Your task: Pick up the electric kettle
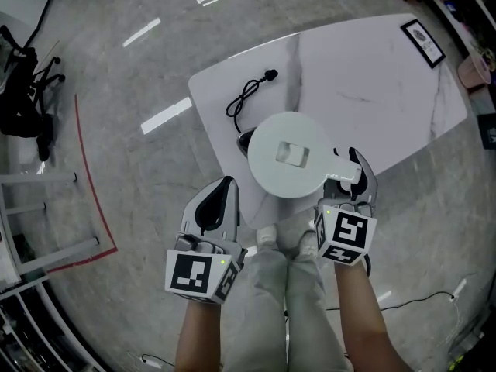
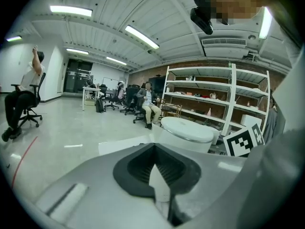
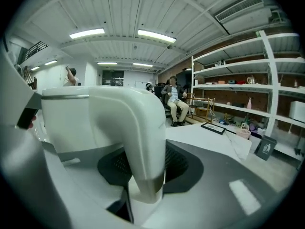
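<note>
A polished grey floor (image 1: 116, 177) spread around a white, marble-veined table (image 1: 372, 84). White metal shelving (image 3: 238, 80) stood against a brick wall far behind the kettle. The white electric kettle with a round flat lid (image 1: 291, 155) stood upright on the table, at the edge nearest the person.

The right tool (image 1: 355, 170) was at the kettle's right side. Its 2 jaws were clenched on the kettle's curved white handle (image 3: 138, 128), which filled the gap between the dark ribbed pads in the right gripper view.

The left tool (image 1: 219, 194) hung to the left of the kettle and nearer the person, apart from it. It was released, with its jaws a little apart and nothing between them. In the left gripper view the kettle showed ahead and slightly right of those jaws.

A coiled black power cord with a plug (image 1: 249, 95) lay on the table just beyond the kettle. A small black-framed card (image 1: 423, 43) lay well beyond the kettle to the right, at the far corner. The person's pale trouser legs (image 1: 287, 301) showed below the kettle in the head view.
</note>
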Available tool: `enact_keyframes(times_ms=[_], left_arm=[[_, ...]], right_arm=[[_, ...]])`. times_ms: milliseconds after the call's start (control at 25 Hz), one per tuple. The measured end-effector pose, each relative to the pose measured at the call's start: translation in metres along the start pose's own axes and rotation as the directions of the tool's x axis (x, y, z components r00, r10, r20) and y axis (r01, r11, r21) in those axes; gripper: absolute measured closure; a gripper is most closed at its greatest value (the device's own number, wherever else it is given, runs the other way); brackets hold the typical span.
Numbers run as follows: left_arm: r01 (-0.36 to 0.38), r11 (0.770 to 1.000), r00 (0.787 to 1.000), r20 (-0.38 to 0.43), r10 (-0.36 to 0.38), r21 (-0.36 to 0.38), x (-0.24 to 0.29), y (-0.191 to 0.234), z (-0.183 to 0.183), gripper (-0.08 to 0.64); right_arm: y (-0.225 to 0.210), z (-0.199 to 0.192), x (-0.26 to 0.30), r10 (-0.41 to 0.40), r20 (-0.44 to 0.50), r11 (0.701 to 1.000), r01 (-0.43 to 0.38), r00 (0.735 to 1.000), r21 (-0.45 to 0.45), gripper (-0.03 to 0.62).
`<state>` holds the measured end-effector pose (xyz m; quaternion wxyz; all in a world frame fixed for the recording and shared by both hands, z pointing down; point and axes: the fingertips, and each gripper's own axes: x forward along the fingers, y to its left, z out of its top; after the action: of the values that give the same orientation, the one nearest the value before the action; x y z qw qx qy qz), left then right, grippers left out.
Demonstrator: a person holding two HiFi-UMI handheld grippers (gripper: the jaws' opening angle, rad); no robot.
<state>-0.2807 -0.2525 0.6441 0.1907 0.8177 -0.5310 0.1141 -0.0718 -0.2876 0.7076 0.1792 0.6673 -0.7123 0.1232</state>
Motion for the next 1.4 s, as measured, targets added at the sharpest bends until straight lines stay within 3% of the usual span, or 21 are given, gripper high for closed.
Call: enact_keyframes(times_ms=[280, 440, 560, 840, 1160, 1400], left_arm=[[-0.015, 1.000, 1.000, 0.006, 0.015, -0.028, 0.028, 0.007, -0.005, 0.552], [-0.062, 0.997, 0.998, -0.026, 0.061, -0.038, 0.047, 0.014, -0.018, 0.552], [-0.058, 0.997, 0.998, -0.028, 0.056, -0.041, 0.055, 0.010, -0.015, 0.552], [-0.061, 0.997, 0.998, -0.023, 0.059, -0.052, 0.057, 0.016, -0.006, 0.555], [-0.080, 0.996, 0.997, -0.005, 0.079, -0.029, 0.049, 0.011, 0.022, 0.555], [-0.099, 0.995, 0.994, 0.050, 0.100, -0.027, 0.030, 0.001, 0.067, 0.557]], right_arm=[[-0.009, 0.008, 0.021, 0.012, 0.055, 1.000, -0.011, 0.998, -0.008, 0.465], [-0.011, 0.014, 0.032, 0.061, 0.061, 0.998, -0.062, 0.996, 0.007, 0.445], [-0.008, 0.017, 0.030, 0.091, 0.082, 0.996, -0.092, 0.992, 0.005, 0.436], [-0.006, 0.025, 0.024, 0.086, 0.068, 0.996, -0.088, 0.994, 0.022, 0.423], [-0.008, 0.055, 0.003, 0.104, 0.049, 0.993, -0.106, 0.993, 0.052, 0.422], [-0.010, 0.097, -0.017, 0.121, 0.062, 0.989, -0.126, 0.991, 0.081, 0.422]])
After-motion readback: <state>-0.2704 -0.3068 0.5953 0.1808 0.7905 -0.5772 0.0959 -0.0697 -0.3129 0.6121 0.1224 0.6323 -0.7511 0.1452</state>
